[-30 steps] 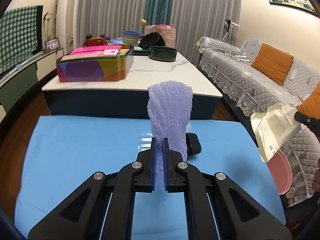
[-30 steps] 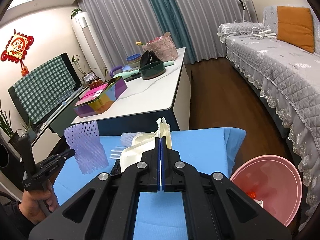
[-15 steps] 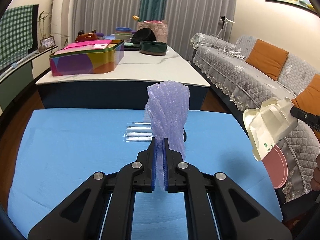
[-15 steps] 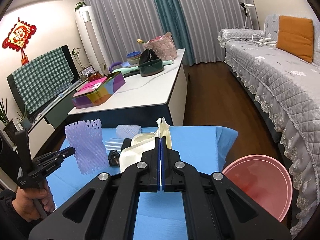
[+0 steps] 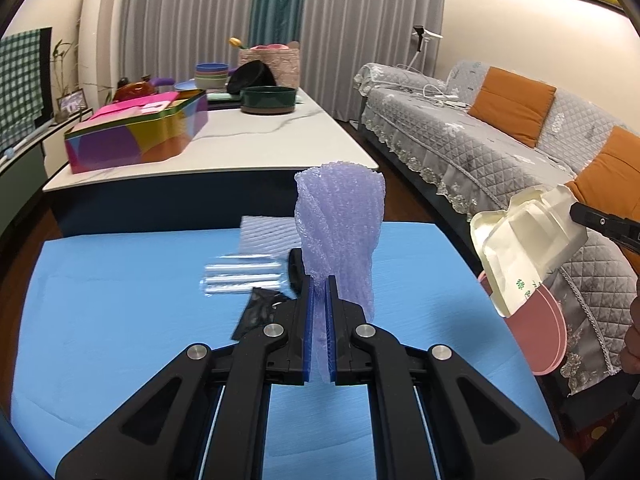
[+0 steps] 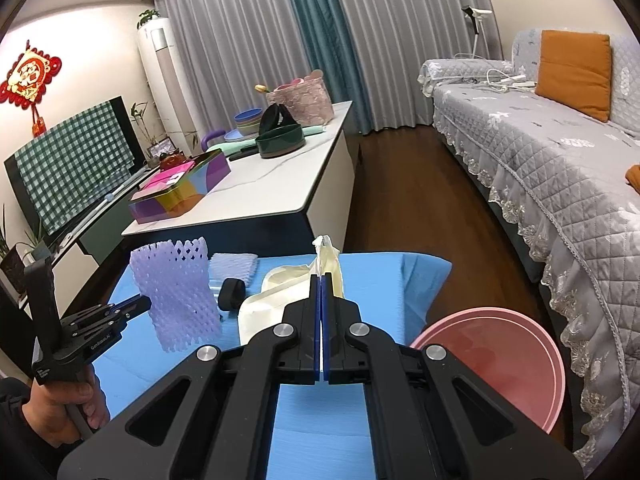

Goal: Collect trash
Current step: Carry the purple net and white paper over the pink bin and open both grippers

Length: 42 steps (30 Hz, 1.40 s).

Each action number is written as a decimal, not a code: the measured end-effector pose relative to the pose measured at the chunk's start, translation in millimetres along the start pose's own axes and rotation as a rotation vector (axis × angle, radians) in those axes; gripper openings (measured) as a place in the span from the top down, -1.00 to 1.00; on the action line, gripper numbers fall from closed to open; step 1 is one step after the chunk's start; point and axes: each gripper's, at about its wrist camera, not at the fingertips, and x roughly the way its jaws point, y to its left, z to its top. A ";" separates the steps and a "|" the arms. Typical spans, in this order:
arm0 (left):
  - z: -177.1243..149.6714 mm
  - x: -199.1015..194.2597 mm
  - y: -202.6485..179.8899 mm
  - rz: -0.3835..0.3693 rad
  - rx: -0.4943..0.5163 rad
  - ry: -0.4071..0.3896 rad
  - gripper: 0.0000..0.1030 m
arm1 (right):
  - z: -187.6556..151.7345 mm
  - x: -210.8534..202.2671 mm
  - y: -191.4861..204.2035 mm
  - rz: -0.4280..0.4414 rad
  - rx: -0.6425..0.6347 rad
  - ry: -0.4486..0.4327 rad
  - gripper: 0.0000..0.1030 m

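My left gripper [image 5: 319, 284] is shut on a purple foam net sleeve [image 5: 340, 232], held upright above the blue table [image 5: 120, 340]; the sleeve also shows in the right wrist view [image 6: 176, 292]. My right gripper [image 6: 322, 280] is shut on a cream paper wrapper [image 6: 276, 304], held above the table's right side; the wrapper also shows in the left wrist view [image 5: 524, 252]. A pink basin [image 6: 504, 360] sits on the floor right of the table. On the table lie a clear plastic wrapper [image 5: 240, 278], a black scrap [image 5: 260, 310], a black cap [image 6: 232, 292] and a pale foam net [image 6: 234, 266].
A white marble table [image 5: 248, 148] with a colourful tin [image 5: 136, 136], bowls and a basket stands beyond the blue table. A grey sofa [image 6: 560, 160] with orange cushions runs along the right. Wooden floor lies between them.
Both grippers have drawn back and up with their loads, so more of the table shows. The clear wrapper, black scrap and pale foam net have come into view.
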 end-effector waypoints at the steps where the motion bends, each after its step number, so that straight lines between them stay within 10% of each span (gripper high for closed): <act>1: 1.0 1.6 -2.0 -0.003 0.002 0.000 0.89 | -0.3 -1.2 -2.6 -0.004 0.002 -0.001 0.99; 42: 15.3 45.2 -113.3 -0.162 0.057 0.011 0.89 | -13.2 -45.8 -110.5 -0.186 0.100 -0.040 0.99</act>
